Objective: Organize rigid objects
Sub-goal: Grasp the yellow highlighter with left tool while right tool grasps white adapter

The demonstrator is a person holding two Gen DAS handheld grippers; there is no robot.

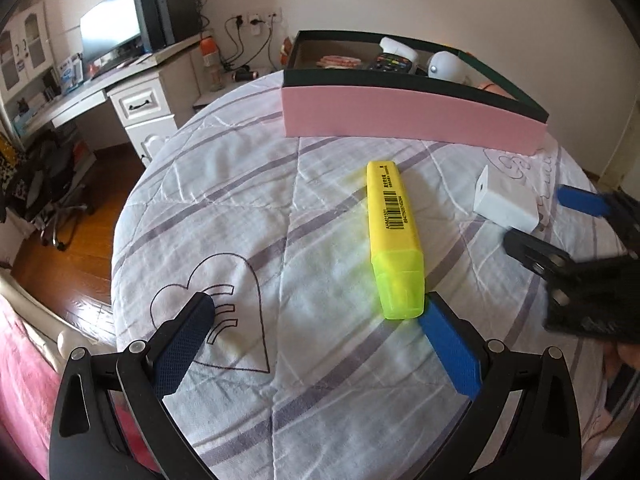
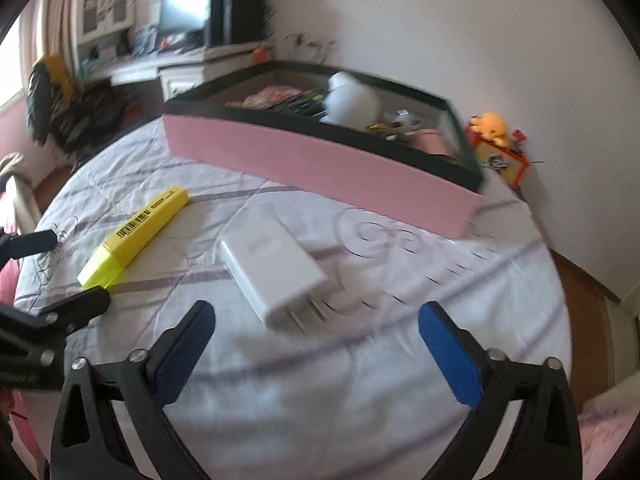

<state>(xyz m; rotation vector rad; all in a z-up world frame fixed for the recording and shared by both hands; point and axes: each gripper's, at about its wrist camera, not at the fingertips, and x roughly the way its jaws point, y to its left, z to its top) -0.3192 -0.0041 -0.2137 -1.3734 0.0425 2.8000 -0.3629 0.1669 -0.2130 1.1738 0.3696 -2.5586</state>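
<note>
Two things lie loose on the quilted bed cover (image 1: 248,208) in front of the pink storage box (image 2: 320,160): a yellow highlighter (image 1: 394,236) and a white charger plug (image 2: 272,268). Both approaches look underway: the left hand-held gripper (image 1: 320,312) gapes empty beside the highlighter's cap, while the right hand-held gripper (image 2: 316,320) hangs wide and empty before the charger's prongs. Each must next straddle its item's narrow sides and squeeze
</note>
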